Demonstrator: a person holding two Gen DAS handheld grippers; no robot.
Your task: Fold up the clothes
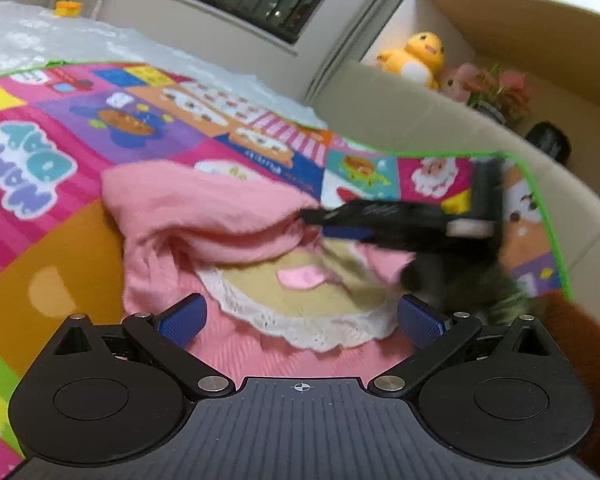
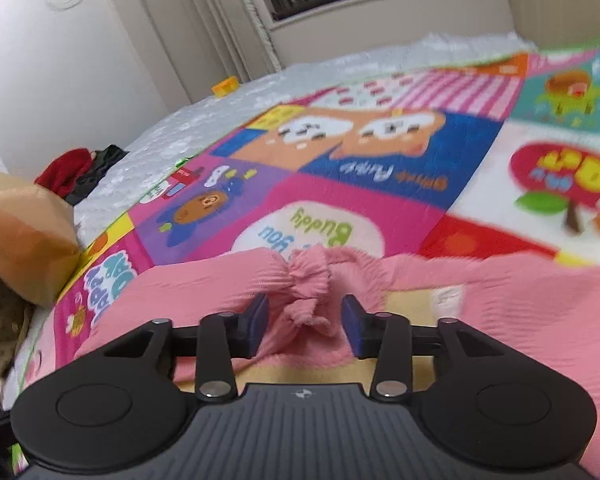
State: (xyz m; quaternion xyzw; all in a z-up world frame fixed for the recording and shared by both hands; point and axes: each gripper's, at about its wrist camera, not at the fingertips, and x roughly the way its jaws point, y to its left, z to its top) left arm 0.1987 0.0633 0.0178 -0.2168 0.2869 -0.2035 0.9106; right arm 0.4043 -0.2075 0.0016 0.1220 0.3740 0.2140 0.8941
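1 pink garment lies on a patchwork play mat spread over a bed, its white lace collar and beige inner lining turned up toward the left wrist camera. The left hand-held gripper stands over the collar end of the garment with its 2 blue-padded fingers spread wide; the collar sits between them, and neither pad visibly presses the cloth. The right hand-held gripper is at the opposite side of the opening: in the left wrist view it reaches in from the right, blurred, with its tip at a raised fold of pink fabric. In the right wrist view a bunched ridge of pink cloth stands between its 2 fingers, with a gap showing on each side of the ridge, so the jaws are narrowed but not pressed together; I cannot tell whether the pads grip the cloth. Beyond the mat: 1 yellow plush duck on a shelf, 1 small yellow block on the white bed cover, and 1 heap of red and dark clothing at the bed's edge.
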